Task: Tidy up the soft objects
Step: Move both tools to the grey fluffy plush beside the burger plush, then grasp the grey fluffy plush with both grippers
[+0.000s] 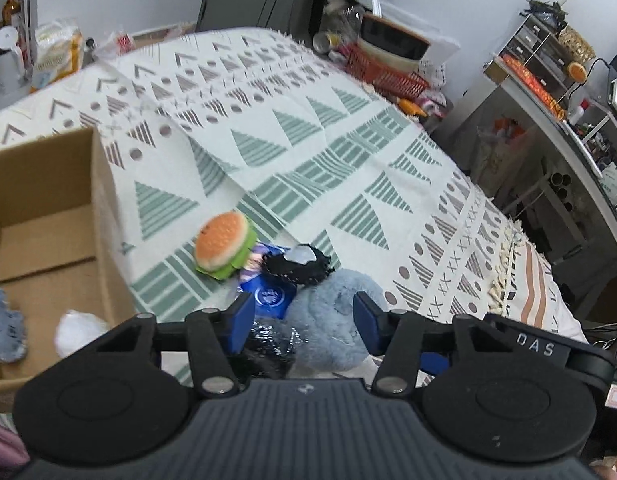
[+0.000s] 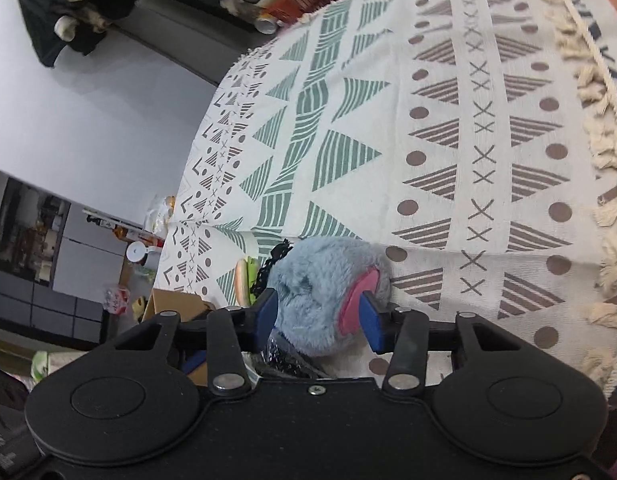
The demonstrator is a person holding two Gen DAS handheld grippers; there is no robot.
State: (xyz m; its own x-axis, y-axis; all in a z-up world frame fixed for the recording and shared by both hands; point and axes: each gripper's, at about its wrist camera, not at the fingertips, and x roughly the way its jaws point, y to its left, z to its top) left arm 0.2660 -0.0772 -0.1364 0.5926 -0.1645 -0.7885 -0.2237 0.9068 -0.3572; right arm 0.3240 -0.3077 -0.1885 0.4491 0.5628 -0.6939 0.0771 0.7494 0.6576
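- Left gripper (image 1: pixel 304 314) hangs with jaws wide over a blue plush (image 1: pixel 332 316) on the patterned cloth (image 1: pixel 348 140), holding nothing.
- Right gripper (image 2: pixel 320 314) straddles the same plush (image 2: pixel 324 292); whether it grips, I cannot tell.
- A toy burger (image 1: pixel 224 244) lies just beside a cardboard box (image 1: pixel 44 216).

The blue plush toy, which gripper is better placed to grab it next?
Right. The right gripper already straddles the blue plush toy, one finger at its pink ear. The left gripper is open above it, with a blue packet also between its fingers.
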